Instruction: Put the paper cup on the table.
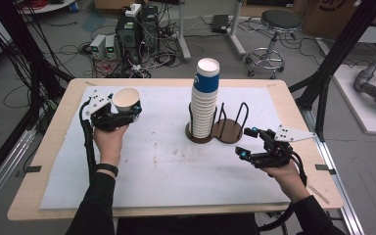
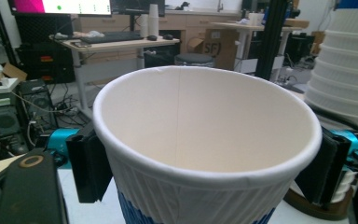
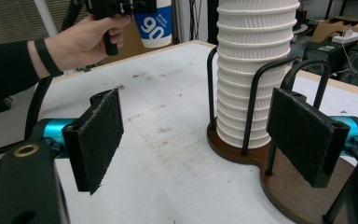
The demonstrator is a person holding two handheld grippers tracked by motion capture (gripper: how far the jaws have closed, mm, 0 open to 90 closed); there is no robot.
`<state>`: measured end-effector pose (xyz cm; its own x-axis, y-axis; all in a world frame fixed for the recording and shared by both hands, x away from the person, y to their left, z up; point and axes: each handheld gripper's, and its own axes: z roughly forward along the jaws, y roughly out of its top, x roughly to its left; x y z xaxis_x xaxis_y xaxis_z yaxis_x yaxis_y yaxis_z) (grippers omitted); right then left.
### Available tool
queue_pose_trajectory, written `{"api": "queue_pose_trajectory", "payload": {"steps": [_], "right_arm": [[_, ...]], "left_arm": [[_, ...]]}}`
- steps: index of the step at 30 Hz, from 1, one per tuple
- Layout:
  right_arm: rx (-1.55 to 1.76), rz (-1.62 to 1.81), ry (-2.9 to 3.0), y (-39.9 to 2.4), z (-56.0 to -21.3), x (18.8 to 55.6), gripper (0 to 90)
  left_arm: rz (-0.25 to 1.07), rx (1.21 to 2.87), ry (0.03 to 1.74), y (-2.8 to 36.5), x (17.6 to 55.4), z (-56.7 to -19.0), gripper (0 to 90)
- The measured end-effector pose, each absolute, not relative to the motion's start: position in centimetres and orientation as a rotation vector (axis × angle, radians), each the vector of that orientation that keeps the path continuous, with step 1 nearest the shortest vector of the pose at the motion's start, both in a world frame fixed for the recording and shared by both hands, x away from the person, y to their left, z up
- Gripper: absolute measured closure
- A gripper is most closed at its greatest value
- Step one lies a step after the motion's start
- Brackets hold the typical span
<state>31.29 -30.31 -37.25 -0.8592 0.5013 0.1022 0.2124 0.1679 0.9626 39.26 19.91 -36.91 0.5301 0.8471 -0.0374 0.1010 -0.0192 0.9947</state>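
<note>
The left gripper (image 1: 119, 108) fingers clasp an upright white-and-blue ribbed paper cup (image 1: 126, 99), far left of the tall cup stack (image 1: 204, 100) in the brown wire holder (image 1: 229, 131); the right gripper (image 1: 248, 142) fingers, spread and empty, are nearer it.

Your left hand (image 1: 108, 139) sits at about nine o'clock on the table in the high view, black-sleeved forearm running up from six o'clock, a black band on the wrist. It carries the left gripper (image 1: 120, 111), whose black jaws point toward twelve o'clock and press on both sides of a white ribbed paper cup with a blue band (image 2: 205, 154), held upright. Your right hand (image 1: 284, 172) rests at about four o'clock. The right gripper (image 1: 247, 143) points toward ten o'clock, its jaws standing apart with nothing between the pads (image 3: 100, 135).
</note>
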Motion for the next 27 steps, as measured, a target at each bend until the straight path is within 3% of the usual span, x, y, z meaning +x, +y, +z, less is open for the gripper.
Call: {"api": "queue_pose_trajectory", "payload": {"steps": [27], "right_arm": [[0.696, 1.758, 2.202, -30.5, -37.4, 31.1, 19.1]], "left_arm": [[0.698, 1.574, 1.011, 20.0, 42.6, -40.8, 20.3]]}}
